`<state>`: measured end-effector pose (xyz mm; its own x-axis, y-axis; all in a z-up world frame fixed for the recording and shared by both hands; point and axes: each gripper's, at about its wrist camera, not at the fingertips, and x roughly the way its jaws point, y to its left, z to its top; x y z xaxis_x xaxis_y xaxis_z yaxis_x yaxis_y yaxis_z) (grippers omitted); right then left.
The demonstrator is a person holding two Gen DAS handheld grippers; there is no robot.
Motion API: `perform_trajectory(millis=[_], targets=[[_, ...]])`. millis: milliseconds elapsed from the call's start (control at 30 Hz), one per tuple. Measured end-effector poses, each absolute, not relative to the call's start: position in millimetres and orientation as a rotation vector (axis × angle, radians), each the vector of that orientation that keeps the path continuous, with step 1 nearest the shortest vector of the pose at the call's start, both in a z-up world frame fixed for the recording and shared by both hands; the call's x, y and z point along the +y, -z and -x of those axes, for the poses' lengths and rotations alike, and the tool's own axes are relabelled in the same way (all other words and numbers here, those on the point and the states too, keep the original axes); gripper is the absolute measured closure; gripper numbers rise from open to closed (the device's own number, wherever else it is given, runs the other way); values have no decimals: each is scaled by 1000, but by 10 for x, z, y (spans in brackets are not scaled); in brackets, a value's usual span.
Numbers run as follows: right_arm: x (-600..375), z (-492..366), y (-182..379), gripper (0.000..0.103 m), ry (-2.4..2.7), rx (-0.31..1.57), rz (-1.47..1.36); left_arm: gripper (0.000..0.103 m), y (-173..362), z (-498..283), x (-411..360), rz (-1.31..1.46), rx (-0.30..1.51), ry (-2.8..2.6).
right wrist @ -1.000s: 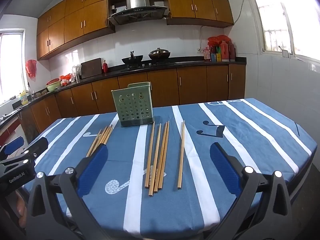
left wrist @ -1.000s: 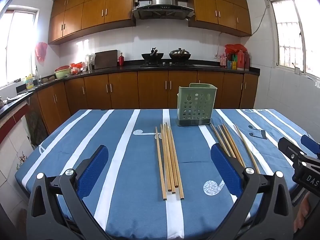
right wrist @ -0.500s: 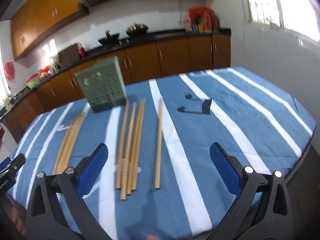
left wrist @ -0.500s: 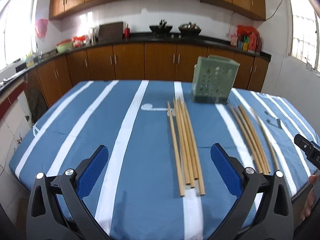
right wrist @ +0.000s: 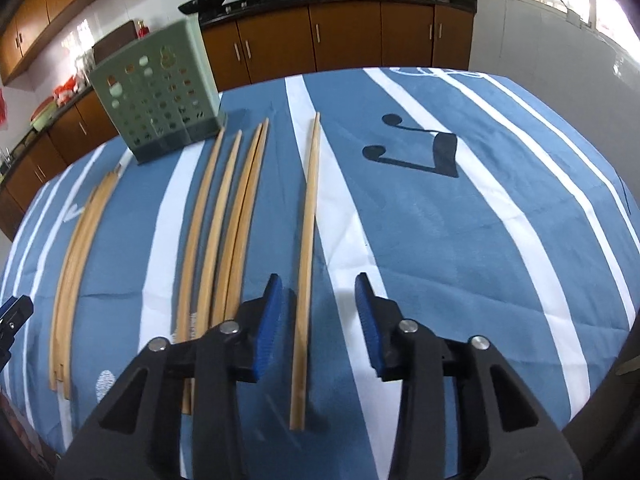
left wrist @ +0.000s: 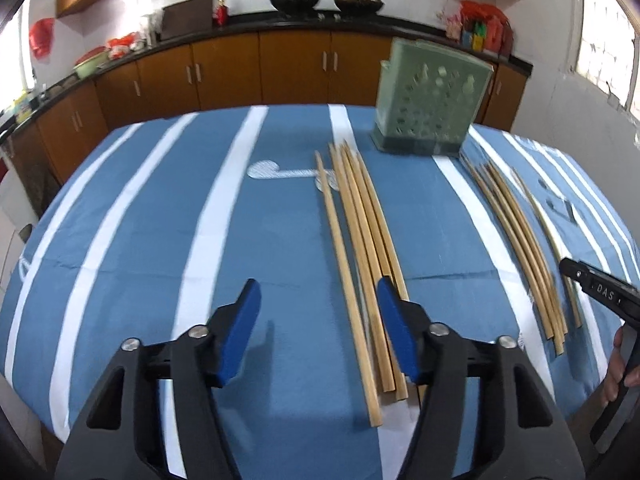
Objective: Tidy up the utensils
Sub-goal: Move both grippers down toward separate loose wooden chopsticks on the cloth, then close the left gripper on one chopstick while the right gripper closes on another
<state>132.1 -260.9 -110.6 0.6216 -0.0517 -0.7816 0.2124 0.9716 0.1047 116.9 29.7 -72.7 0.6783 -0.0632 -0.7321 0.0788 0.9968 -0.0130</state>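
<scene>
Wooden chopsticks lie lengthwise on the blue striped tablecloth point(left wrist: 140, 240). In the left wrist view a bundle of several chopsticks point(left wrist: 360, 248) lies ahead, and my left gripper point(left wrist: 318, 320) is open just above their near ends, one chopstick between the fingers. A second bundle point(left wrist: 520, 240) lies to the right. In the right wrist view my right gripper point(right wrist: 318, 312) is open around a single chopstick point(right wrist: 308, 248), apart from a group of several point(right wrist: 224, 220). A green perforated utensil holder point(left wrist: 428, 100) stands upright at the back; it also shows in the right wrist view point(right wrist: 160, 92).
The right gripper's black body point(left wrist: 600, 300) shows at the right edge of the left wrist view. Brown kitchen cabinets point(left wrist: 240, 68) and a counter with woks stand behind the table. The table's front edge is close below both grippers.
Both grippers have dropped low and moved forward over the chopsticks. Both sets of fingers have narrowed from wide open to partly closed.
</scene>
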Motion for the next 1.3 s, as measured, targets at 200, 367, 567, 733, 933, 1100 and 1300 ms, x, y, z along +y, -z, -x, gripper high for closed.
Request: perform_trajectory(millis=[200,367,567,733,933,1100,1300], targets=[[-2571,-1346,1094,73,162,881,-147,69,900,-1308,240,-32,903,98],[-2573,-1368,1099,78,171,875,-133,77,932,-1334,227,-52,916,92],[-2592,-1475,1092,95,155,892,-124,95,913,-1471,288,-61,929,66],[-2709,-1679,1090,95,158,909,-151,95,891,-1759,456,-56,942,38],[-2851,-1964,1102,95,189,882,-142,95,882,-2021,631,-25,930,57],[-2891,-2002,1110,94,183,861,-144,95,888,-1994,683,3,902,79],[-2855,-1921,1110,88,172,863,-126,95,885,-1907,700,15,898,86]])
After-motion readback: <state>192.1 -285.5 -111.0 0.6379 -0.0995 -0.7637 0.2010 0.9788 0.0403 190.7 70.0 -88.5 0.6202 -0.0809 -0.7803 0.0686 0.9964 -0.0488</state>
